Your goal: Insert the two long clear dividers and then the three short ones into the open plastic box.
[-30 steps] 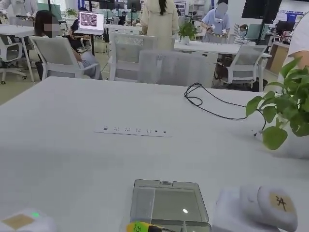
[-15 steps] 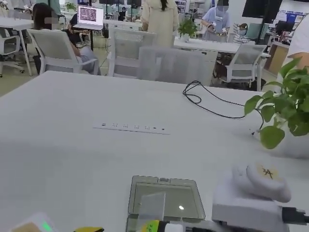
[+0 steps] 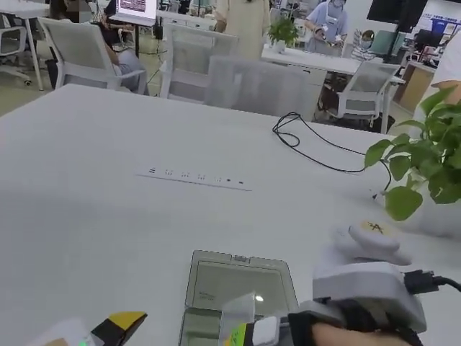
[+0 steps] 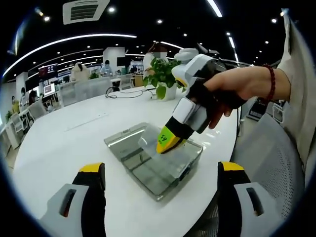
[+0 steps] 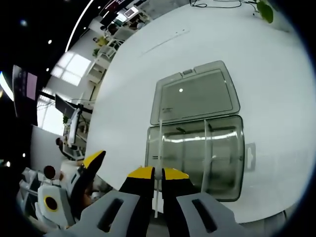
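Note:
The clear plastic box [image 5: 222,158] lies open near the table's front edge, its lid [image 3: 241,281] folded flat behind it. One clear divider [image 5: 205,153] stands across the inside of the box. My right gripper [image 5: 153,174] is shut on another clear divider [image 5: 158,148], held edge-on over the box's left end. In the left gripper view the right gripper [image 4: 168,142] points down into the box [image 4: 148,170]. My left gripper [image 4: 161,167] is open with nothing between its jaws, a short way to the left of the box.
A white power strip [image 3: 196,177] lies mid-table. A black cable [image 3: 317,148] runs toward a potted plant [image 3: 421,173] at the right. Chairs, desks and people are beyond the far edge.
The head camera has tilted down. The right gripper has come forward over the box with its divider. The left gripper's yellow tip has come into view at the lower left.

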Demonstrator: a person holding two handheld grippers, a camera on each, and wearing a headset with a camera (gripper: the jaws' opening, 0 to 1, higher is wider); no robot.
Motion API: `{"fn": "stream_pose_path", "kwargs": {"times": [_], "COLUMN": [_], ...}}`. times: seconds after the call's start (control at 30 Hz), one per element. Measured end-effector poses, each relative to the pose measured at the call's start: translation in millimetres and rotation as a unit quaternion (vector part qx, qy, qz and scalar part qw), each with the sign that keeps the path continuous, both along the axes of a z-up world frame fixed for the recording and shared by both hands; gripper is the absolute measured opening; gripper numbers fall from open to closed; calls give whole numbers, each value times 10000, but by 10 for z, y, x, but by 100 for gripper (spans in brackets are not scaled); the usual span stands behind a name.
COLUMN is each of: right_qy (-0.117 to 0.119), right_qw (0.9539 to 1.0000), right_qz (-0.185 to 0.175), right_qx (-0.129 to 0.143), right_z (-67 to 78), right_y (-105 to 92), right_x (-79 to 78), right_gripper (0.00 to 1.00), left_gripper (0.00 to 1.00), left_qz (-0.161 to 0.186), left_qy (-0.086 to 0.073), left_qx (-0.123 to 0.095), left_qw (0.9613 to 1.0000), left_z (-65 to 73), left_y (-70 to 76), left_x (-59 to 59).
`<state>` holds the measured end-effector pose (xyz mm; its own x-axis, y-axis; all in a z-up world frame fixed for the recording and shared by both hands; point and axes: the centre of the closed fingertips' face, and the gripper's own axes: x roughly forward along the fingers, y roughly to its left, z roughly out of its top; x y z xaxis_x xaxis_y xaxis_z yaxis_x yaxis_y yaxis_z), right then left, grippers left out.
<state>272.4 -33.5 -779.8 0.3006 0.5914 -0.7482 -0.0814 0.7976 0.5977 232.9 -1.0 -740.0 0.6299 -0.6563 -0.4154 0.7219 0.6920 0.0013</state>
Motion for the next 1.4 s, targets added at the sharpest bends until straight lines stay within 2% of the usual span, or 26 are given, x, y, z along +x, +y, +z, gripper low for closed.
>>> {"fn": "stream_pose_path", "kwargs": {"times": [0.1,0.13,0.27,0.4,0.53,0.67,0.97,1.17,1.4], "right_qy": [123,221,344,421,518,567,660,702,692], "right_qw": [9999,9997,9993,9990,9983,9979,9970,9967,9963], "right_qz": [24,27,19,29,63,112,171,98,171], "right_qx": [-22,-38,-106,-162,-261,-294,-361,-391,-487], "right_z": [-32,-58,-101,-138,-205,-239,-307,-343,-354], "right_y": [-4,-17,-55,-77,-100,-98,-87,-91,-86], "right_x": [7,8,26,52,59,67,65,71,69], "right_gripper": [6,6,6,6,6,6,6,6,6], "left_gripper": [99,100,100,100,100,100,97,95,94], "left_qz": [-77,-113,-159,-182,-188,-119,44,110,190], "left_qy": [-16,-13,-114,-79,-61,45,136,137,143], "left_qx": [31,-37,-76,-122,-73,-79,-155,-185,-257], "left_qw": [10000,9999,9998,9997,9998,9999,9998,9997,9994], "left_z": [-7,5,39,12,-31,-80,-89,-84,-71], "left_y": [-9,-27,-41,-56,-57,-29,29,42,69], "left_x": [-2,6,39,67,67,78,120,133,151]}}
